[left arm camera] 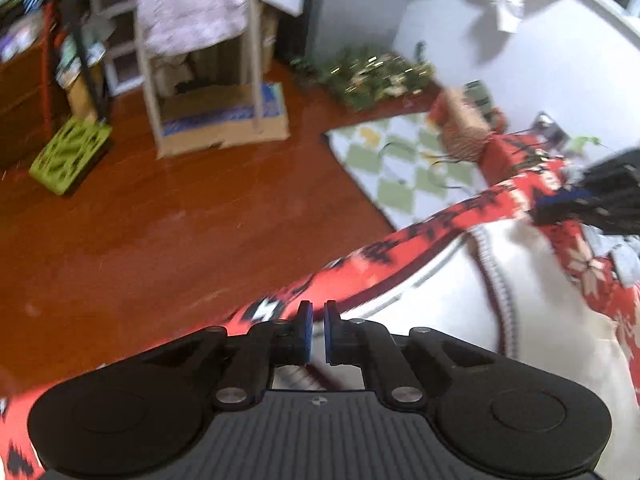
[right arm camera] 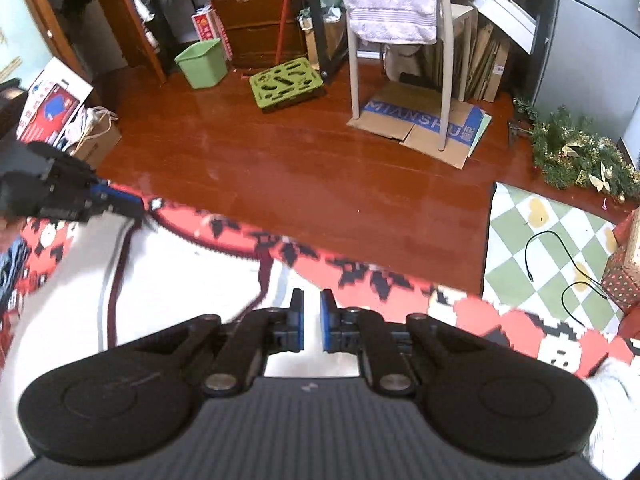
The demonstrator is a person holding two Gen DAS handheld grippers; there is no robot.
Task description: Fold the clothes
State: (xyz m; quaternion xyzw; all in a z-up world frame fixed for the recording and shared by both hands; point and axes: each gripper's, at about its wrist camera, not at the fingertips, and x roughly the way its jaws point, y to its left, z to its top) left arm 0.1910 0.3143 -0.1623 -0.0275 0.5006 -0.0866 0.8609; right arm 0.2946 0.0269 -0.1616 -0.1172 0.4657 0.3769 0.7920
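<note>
1. Garment [right arm camera: 168,280]: white knit with a dark-striped trim, lying on a red, black and white patterned cloth [right arm camera: 360,276] that spreads beneath both of my grippers. Its upper edge runs along the border of that cloth, next to the wooden floor [right arm camera: 280,168].
2. My left gripper [left arm camera: 316,330]: blue pads [left arm camera: 307,332] close together with a narrow gap; they sit at the garment's edge, but I cannot tell whether fabric is caught between them. In the right wrist view this gripper [right arm camera: 120,204] shows at the far left, its tip on the garment's corner.
3. My right gripper [right arm camera: 311,320]: pads near each other, a slim gap open, above the white knit; a pinch cannot be confirmed. It shows blurred at the right edge of the left wrist view [left arm camera: 580,204].
4. Green-and-white checked mat [right arm camera: 540,248]: right of the patterned cloth, with a black cable [right arm camera: 560,256] lying on it.
5. Evergreen garland [right arm camera: 576,156]: on the floor beyond the mat.
6. White chair [right arm camera: 400,60]: a pale towel [right arm camera: 390,0] draped over it, flattened cardboard [right arm camera: 424,128] under its legs.
7. Green bin [right arm camera: 202,64] and green perforated crate [right arm camera: 286,84]: on the floor, just apart.
</note>
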